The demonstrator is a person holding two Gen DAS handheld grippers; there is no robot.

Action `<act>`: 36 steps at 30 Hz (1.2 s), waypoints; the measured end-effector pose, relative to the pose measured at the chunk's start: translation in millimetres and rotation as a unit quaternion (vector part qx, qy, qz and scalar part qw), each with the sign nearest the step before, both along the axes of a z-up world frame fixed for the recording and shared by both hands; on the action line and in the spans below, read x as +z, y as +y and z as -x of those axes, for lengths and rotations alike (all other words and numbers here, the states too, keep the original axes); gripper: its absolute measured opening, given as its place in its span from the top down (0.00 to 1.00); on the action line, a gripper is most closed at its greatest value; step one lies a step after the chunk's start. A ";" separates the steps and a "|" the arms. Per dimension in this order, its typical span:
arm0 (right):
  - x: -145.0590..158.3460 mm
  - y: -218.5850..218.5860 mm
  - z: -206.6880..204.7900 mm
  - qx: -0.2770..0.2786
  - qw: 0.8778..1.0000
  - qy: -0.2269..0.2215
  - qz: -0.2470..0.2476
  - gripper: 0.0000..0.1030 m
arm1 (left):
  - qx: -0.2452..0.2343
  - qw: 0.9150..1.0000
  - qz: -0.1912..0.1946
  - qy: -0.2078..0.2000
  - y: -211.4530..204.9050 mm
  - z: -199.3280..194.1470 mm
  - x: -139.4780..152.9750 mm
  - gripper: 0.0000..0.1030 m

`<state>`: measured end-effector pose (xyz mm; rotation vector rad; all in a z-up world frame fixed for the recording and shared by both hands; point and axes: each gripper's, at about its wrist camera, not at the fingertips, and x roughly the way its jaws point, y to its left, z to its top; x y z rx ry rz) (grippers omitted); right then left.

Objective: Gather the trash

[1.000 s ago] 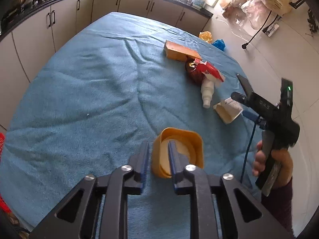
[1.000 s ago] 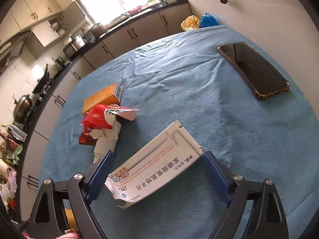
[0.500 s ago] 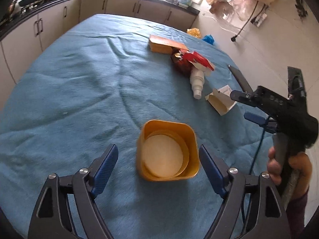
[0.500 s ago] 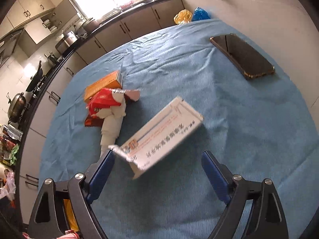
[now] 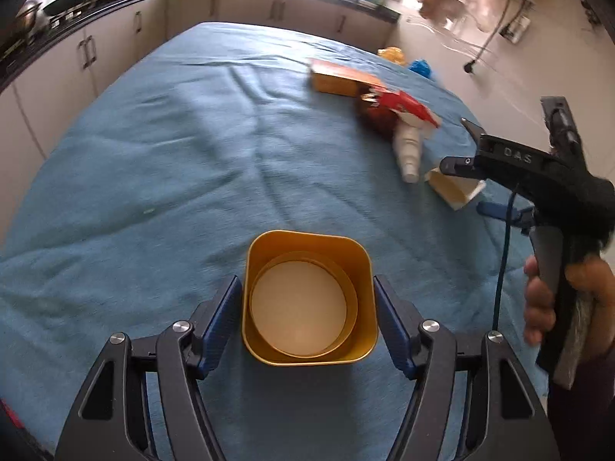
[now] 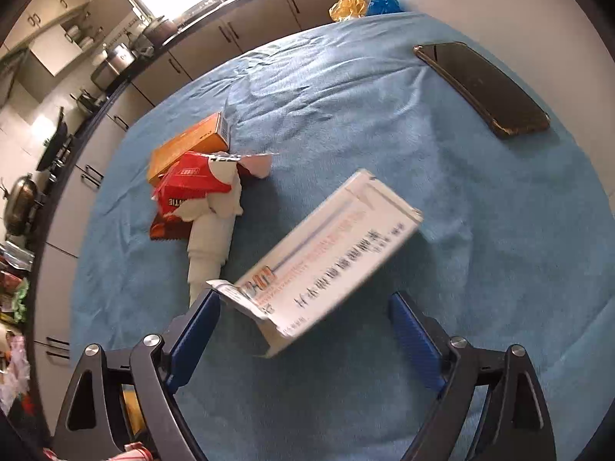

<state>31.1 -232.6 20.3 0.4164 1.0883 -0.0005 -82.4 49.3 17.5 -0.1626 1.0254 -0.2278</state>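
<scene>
A yellow square container (image 5: 307, 296) with a white round lid inside stands on the blue cloth. My left gripper (image 5: 306, 278) straddles it. Its jaws are closing, and the blue pads (image 5: 225, 307) sit right beside the container's walls without a clear squeeze. A white medicine box (image 6: 326, 265) with a torn flap lies tilted between the wide-open fingers of my right gripper (image 6: 303, 299). The left wrist view shows a hand holding that right gripper (image 5: 465, 184) over the box (image 5: 453, 190). Beyond lie an orange box (image 6: 188, 146), a red wrapper (image 6: 192, 184) and a white bottle (image 6: 211, 238).
A dark phone (image 6: 480, 88) lies on the cloth at the far right. Yellow and blue bags (image 6: 348, 5) sit on the floor past the table's end. Kitchen cabinets (image 5: 88, 53) run along the left and far sides.
My left gripper let go of the container's wall, opened wide, and its jaws now narrow around the whole container. In the right wrist view the white box sits a little farther ahead.
</scene>
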 end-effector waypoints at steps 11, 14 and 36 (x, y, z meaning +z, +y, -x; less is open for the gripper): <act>-6.6 20.5 -54.0 -0.015 0.992 0.038 0.117 0.11 | 0.030 0.999 0.009 -0.005 43.0 24.2 1.1 0.34; -5.2 25.0 -52.7 0.010 0.988 0.031 0.149 0.30 | 0.025 1.000 0.003 -0.009 42.4 29.0 1.5 0.34; 0.2 2.0 88.6 0.106 0.992 -0.031 0.056 0.20 | 0.039 0.998 -0.043 -0.024 34.5 37.9 -1.9 0.34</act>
